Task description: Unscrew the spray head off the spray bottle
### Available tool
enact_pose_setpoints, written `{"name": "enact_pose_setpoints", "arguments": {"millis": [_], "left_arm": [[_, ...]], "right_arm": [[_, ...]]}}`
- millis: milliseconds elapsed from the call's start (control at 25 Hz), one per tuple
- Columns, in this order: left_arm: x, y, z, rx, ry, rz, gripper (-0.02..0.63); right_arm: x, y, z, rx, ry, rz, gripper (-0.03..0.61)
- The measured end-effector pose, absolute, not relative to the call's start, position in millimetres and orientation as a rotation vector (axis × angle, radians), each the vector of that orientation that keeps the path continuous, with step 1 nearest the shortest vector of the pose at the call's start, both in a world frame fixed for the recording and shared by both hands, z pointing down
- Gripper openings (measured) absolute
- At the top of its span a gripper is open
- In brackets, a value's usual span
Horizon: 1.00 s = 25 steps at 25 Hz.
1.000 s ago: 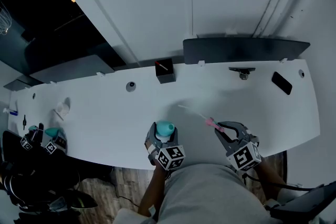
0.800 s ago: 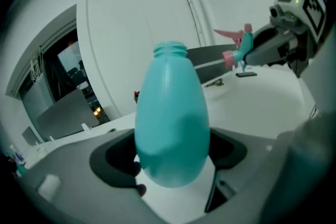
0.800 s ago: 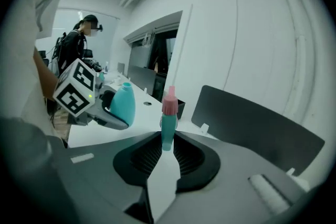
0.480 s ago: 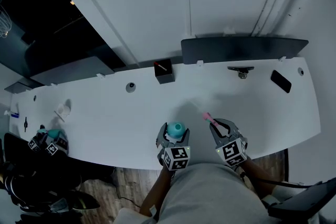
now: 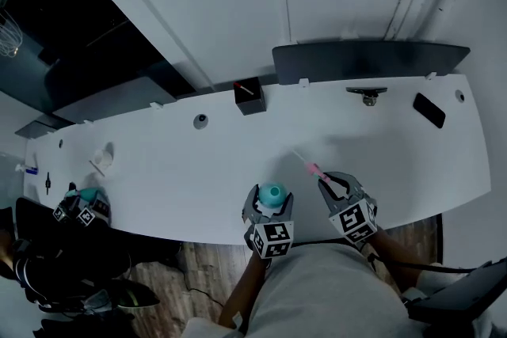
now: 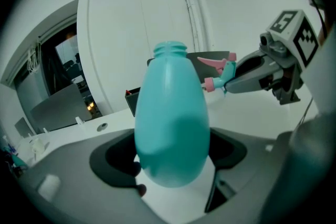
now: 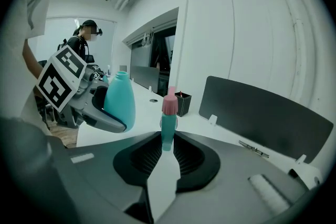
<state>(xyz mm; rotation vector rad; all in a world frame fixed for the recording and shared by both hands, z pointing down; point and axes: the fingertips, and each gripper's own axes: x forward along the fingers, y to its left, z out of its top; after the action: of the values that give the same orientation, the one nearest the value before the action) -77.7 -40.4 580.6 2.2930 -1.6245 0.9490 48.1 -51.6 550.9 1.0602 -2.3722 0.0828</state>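
Bottle (image 6: 170, 123), neck bare, at near edge of table (image 5: 174, 162): left gripper (image 5: 268, 210) jaws wide, clamped on its body. Spray head (image 7: 168, 118), detached, also at table's near edge: right gripper (image 5: 337, 187) jaws narrow, pinching it

This looks like an office workroom. A long white desk (image 5: 182, 170) runs along a plain white wall (image 5: 238, 4). A dark divider screen (image 5: 368, 61) stands at its far edge, with a black pen holder (image 5: 249, 99), a round cable hole (image 5: 201, 121) and a phone (image 5: 428, 110) nearby. Wood flooring (image 5: 202, 281) shows at the near side.
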Motion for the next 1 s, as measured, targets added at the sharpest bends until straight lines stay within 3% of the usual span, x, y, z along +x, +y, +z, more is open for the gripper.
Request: {"name": "enact_pose_setpoints", "arguments": {"millis": [480, 1000], "left_arm": [[-83, 28, 595, 2.114, -1.692, 0.987, 0.396], [-101, 69, 577, 2.25, -1.617, 0.948, 0.396]], "right_arm": [[31, 1, 571, 0.895, -2.499, 0.198, 0.071], [-4, 37, 548, 1.033, -2.466, 0.247, 0.072]]}}
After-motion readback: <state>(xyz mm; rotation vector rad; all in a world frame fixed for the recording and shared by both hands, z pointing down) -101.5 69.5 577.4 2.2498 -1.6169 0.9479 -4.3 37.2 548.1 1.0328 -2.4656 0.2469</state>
